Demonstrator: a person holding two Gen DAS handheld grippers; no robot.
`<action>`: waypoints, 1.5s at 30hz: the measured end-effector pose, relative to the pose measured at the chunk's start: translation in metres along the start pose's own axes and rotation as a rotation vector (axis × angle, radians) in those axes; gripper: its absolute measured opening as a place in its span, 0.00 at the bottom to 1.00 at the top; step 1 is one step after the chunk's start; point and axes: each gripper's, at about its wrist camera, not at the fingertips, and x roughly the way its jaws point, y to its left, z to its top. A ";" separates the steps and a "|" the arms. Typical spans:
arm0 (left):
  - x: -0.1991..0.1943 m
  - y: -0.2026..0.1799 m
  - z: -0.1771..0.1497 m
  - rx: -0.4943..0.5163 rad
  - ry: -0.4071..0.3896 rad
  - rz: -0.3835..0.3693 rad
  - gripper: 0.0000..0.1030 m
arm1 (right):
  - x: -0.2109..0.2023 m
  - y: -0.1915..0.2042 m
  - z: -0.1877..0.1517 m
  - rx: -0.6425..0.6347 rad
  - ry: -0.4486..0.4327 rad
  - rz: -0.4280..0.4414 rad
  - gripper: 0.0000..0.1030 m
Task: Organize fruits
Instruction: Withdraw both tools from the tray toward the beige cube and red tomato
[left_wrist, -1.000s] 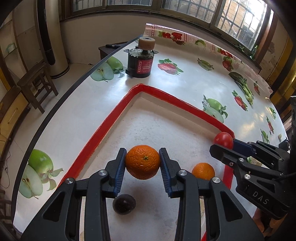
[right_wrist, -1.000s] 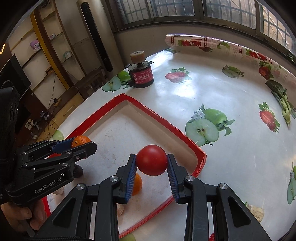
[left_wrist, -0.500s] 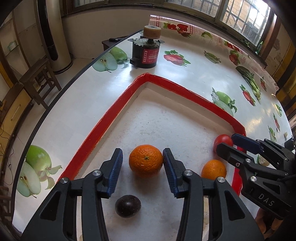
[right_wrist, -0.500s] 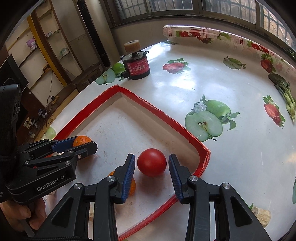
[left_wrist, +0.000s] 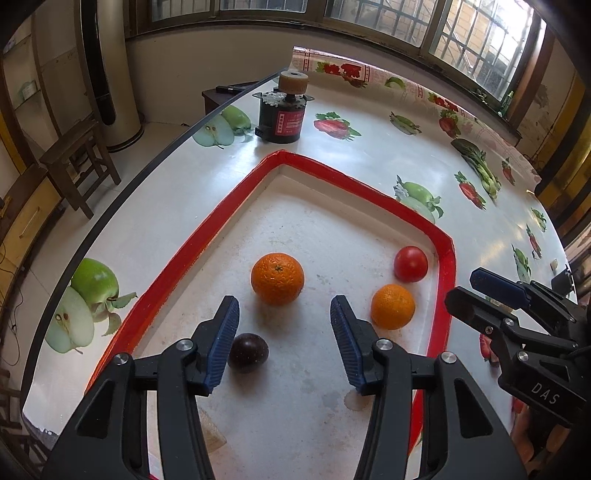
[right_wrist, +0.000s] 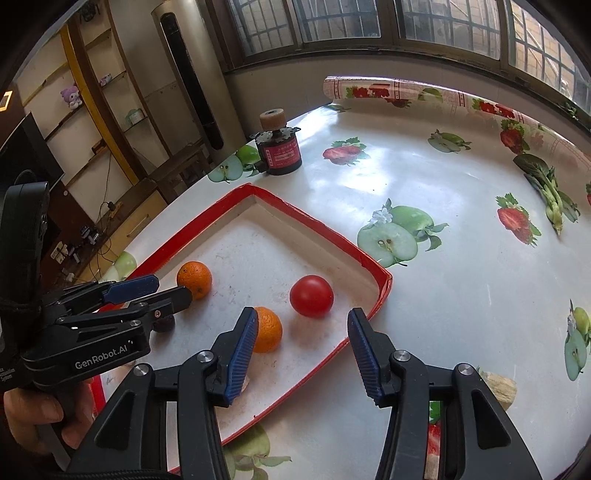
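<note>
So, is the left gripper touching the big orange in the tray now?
Apart. In the left wrist view the left gripper, jaws opening, sits short of the big orange; bare tray floor shows between them.

A lived-in home, likely a dining or living room: a tabletop (right_wrist: 424, 177) covered in glossy oilcloth printed with apples and strawberries stands under barred windows (right_wrist: 332, 22). A tall floor-standing air conditioner (right_wrist: 192, 74) occupies the corner beside open wall shelves (right_wrist: 92, 103) holding a plush toy (right_wrist: 71, 96), with a wooden stool (left_wrist: 79, 162) on the tiled floor.
</note>
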 end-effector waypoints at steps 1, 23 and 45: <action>-0.002 -0.001 -0.002 0.001 -0.002 -0.002 0.49 | -0.003 0.000 -0.003 0.001 -0.002 -0.001 0.51; -0.037 -0.044 -0.037 0.054 -0.024 -0.090 0.48 | -0.086 -0.042 -0.079 0.108 -0.065 -0.055 0.52; -0.038 -0.133 -0.070 0.194 0.022 -0.205 0.48 | -0.156 -0.123 -0.159 0.265 -0.106 -0.181 0.53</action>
